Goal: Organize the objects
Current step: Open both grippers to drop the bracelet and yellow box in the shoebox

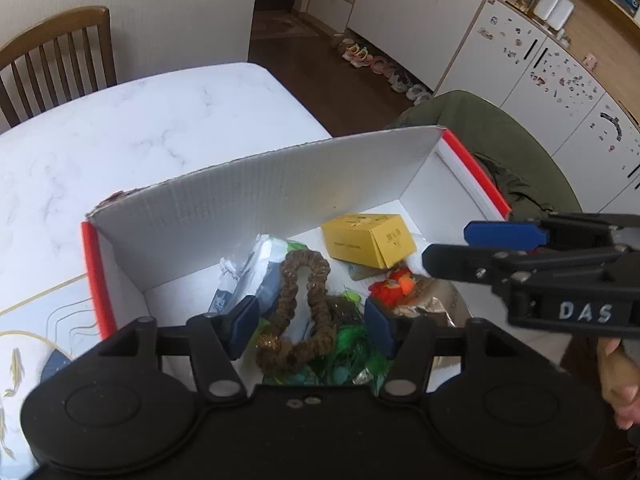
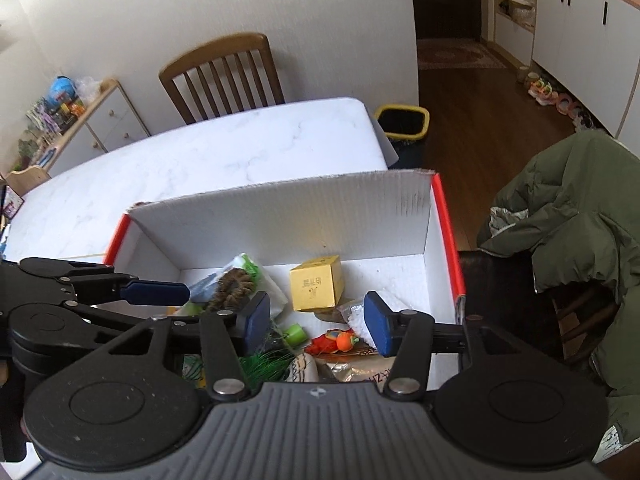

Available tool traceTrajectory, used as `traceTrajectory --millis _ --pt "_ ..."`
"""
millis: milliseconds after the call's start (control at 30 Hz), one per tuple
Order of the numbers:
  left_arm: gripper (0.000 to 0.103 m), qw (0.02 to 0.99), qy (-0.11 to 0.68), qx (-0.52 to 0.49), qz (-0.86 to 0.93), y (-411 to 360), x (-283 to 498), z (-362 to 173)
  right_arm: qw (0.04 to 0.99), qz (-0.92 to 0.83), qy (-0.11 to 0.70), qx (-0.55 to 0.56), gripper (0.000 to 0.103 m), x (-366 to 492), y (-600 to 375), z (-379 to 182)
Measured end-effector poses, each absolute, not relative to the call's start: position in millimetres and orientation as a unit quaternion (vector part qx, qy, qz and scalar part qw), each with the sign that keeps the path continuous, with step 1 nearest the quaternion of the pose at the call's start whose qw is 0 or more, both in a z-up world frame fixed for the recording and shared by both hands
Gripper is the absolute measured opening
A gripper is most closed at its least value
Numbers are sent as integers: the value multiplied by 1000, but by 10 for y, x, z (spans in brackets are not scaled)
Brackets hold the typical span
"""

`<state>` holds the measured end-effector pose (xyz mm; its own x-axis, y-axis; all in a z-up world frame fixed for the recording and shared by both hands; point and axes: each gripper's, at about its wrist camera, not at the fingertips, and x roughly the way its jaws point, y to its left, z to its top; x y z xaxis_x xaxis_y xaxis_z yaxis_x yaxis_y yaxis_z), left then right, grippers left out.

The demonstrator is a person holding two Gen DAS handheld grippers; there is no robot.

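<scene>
both grippers — left gripper, right gripper — hang wide-jawed, empty, over the cardboard box holding a yellow carton, brown scrunchie, red toy.

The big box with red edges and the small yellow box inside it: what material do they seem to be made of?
The big box looks like corrugated cardboard, matte white inside: fine ribs run down its wall and the top edge is ragged. The small yellow box seems thin printed cardboard, smooth and slightly satin, with crisp folded edges and a tuck flap.
</scene>
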<state>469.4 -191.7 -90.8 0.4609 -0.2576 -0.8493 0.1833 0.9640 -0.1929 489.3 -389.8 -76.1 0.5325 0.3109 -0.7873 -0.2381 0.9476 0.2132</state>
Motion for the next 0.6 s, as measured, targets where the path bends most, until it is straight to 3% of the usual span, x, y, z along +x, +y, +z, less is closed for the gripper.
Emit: traceTrajectory --millis 233,267,600 --pt "65 870 473 -37 -133 -1862 4418 -695 883 168 436 41 51 4681 -3922 -579" --pt "70 873 467 -37 -132 -1849 4371 -653 884 170 433 41 52 4647 -3927 -552" --pt "82 900 418 -36 -119 -1667 3871 -283 898 193 393 45 64 4189 -3889 -331"
